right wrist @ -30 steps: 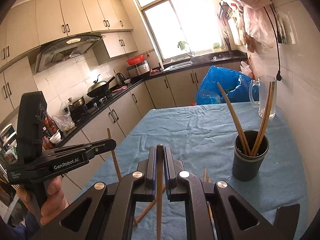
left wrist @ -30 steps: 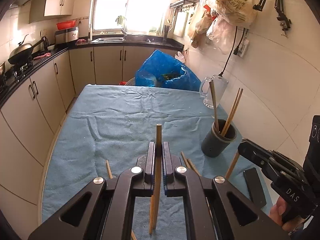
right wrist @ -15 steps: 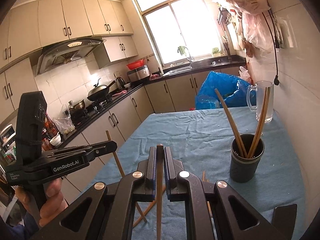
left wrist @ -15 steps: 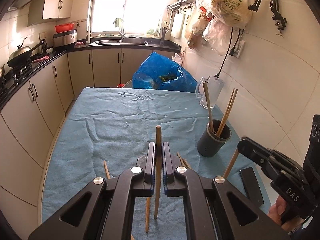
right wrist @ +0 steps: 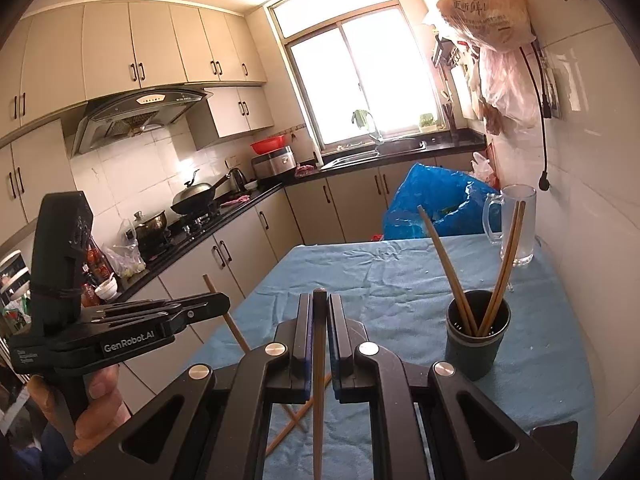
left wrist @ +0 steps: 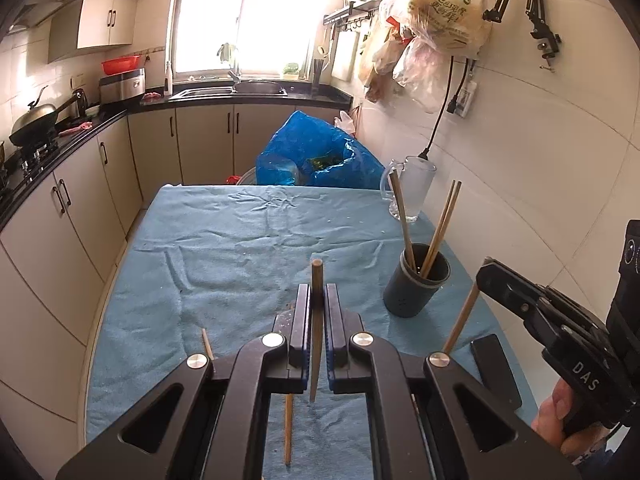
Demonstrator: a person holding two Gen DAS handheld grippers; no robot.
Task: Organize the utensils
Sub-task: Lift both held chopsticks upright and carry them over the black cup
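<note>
Left gripper (left wrist: 317, 304): jaws closed tight on a single wooden chopstick (left wrist: 316, 320), held upright above the blue cloth (left wrist: 240, 248); its blunt end stands clear above the fingertips and its tapered end hangs free below them, off the cloth.

Right gripper (right wrist: 320, 312): jaws likewise clamped on a second chopstick (right wrist: 319, 380), upright, its lower end cut off by the bottom edge of the right wrist view. In the left wrist view the same gripper appears at 3 o'clock, with its chopstick slanting down beneath the tips.

The dark utensil cup (left wrist: 416, 286) stands on the cloth at 2 o'clock of the left gripper, near the wall-side edge. It holds three chopsticks (left wrist: 440, 228), one leaning left and two leaning right.

Loose chopsticks (left wrist: 288, 428) lie on the cloth at 6 o'clock, largely hidden behind the gripper frames; their count cannot be told. In the right wrist view two of them appear crossed under the frame.

A flat black object (left wrist: 494, 372) lies on the cloth at 4 o'clock, partly hidden and not identifiable. A glass mug (left wrist: 414, 188) stands at 1 o'clock by the wall. A blue plastic bag (left wrist: 312, 156) sits beyond the far edge at 12 o'clock.
</note>
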